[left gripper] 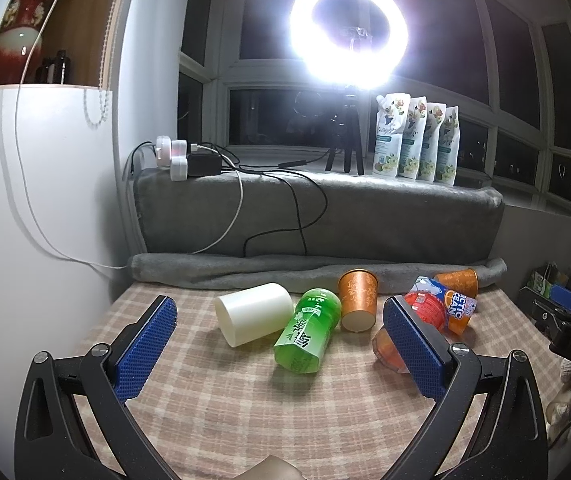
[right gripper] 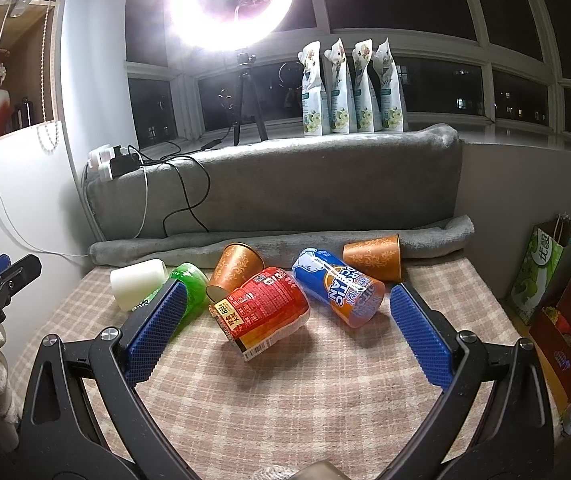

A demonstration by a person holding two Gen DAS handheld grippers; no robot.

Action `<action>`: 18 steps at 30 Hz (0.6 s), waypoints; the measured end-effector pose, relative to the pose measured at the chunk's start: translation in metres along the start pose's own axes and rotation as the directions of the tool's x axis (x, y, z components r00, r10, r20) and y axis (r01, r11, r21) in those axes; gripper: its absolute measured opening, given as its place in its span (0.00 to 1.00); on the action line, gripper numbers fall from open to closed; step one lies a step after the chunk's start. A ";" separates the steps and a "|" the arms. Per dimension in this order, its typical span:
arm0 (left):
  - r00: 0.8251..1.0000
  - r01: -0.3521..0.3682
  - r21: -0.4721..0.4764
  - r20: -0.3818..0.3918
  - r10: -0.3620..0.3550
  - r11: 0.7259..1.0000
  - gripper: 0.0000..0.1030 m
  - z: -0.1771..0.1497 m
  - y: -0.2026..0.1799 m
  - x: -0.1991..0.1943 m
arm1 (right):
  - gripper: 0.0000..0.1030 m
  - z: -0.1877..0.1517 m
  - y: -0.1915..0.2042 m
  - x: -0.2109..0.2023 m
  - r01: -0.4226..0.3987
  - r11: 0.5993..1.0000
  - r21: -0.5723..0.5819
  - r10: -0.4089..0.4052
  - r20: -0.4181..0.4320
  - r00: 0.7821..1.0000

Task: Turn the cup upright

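Observation:
Several cups lie on their sides on the checked tablecloth (left gripper: 221, 400): a white cup (left gripper: 253, 314), a green cup (left gripper: 309, 330), an orange patterned cup (left gripper: 357, 300), a red cup (right gripper: 265, 310), a blue-and-orange cup (right gripper: 339, 292) and a second orange patterned cup (right gripper: 375, 256). My left gripper (left gripper: 281, 344) is open and empty, facing the white and green cups from a little in front. My right gripper (right gripper: 285, 332) is open and empty, with the red cup between and just beyond its fingers.
A grey rolled blanket (left gripper: 317, 268) and grey cushion (left gripper: 325, 216) bound the table's far edge. A ring light on a tripod (left gripper: 347, 36), several refill pouches (left gripper: 415, 140) and a power strip with cables (left gripper: 189, 160) sit behind. Bags and boxes (right gripper: 553, 276) stand at the right.

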State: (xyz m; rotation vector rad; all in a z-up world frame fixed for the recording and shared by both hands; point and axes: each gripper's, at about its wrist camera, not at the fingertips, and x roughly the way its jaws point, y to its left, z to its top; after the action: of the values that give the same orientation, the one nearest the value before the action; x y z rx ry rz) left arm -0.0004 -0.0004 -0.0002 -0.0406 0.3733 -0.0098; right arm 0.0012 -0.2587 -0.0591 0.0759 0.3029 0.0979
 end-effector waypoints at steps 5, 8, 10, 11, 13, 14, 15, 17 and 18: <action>1.000 -0.001 0.000 -0.001 0.001 1.000 0.99 0.000 -0.001 0.000 | 1.00 0.000 -0.001 0.001 -0.002 1.000 0.000 0.002 -0.004 1.000; 1.000 0.000 0.000 -0.002 0.000 1.000 0.99 0.000 -0.001 0.000 | 1.00 0.000 -0.001 0.002 0.002 1.000 0.000 -0.002 -0.006 1.000; 1.000 0.000 -0.001 -0.003 0.000 1.000 0.99 0.000 0.000 0.000 | 1.00 0.000 -0.001 0.003 0.001 1.000 0.001 -0.001 -0.007 1.000; 1.000 0.000 0.000 -0.004 0.000 1.000 0.99 -0.001 0.000 0.000 | 1.00 0.000 -0.002 0.005 0.001 1.000 0.002 -0.001 -0.010 1.000; 1.000 -0.002 0.001 -0.007 0.002 1.000 0.99 -0.001 -0.001 0.002 | 1.00 -0.001 -0.003 0.007 0.002 1.000 0.004 -0.001 -0.015 1.000; 1.000 -0.002 0.001 -0.008 0.002 1.000 0.99 -0.002 -0.001 0.002 | 1.00 -0.001 -0.005 0.009 0.001 1.000 0.007 0.000 -0.020 1.000; 1.000 -0.002 0.002 -0.010 0.002 1.000 0.99 -0.002 -0.001 0.003 | 1.00 -0.002 -0.006 0.010 0.000 1.000 0.009 0.001 -0.024 1.000; 1.000 -0.003 0.001 -0.016 0.003 1.000 0.99 -0.003 -0.001 0.006 | 1.00 -0.002 -0.009 0.014 0.002 1.000 0.009 -0.002 -0.033 0.999; 1.000 -0.004 0.001 -0.019 0.004 1.000 0.99 -0.003 -0.001 0.007 | 1.00 -0.002 -0.010 0.016 0.002 1.000 0.007 -0.002 -0.037 0.999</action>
State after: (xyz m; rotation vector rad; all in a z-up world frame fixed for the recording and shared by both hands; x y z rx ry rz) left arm 0.0053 -0.0013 -0.0056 -0.0391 0.3923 -0.0069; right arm 0.0167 -0.2664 -0.0666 0.0810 0.3406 0.0963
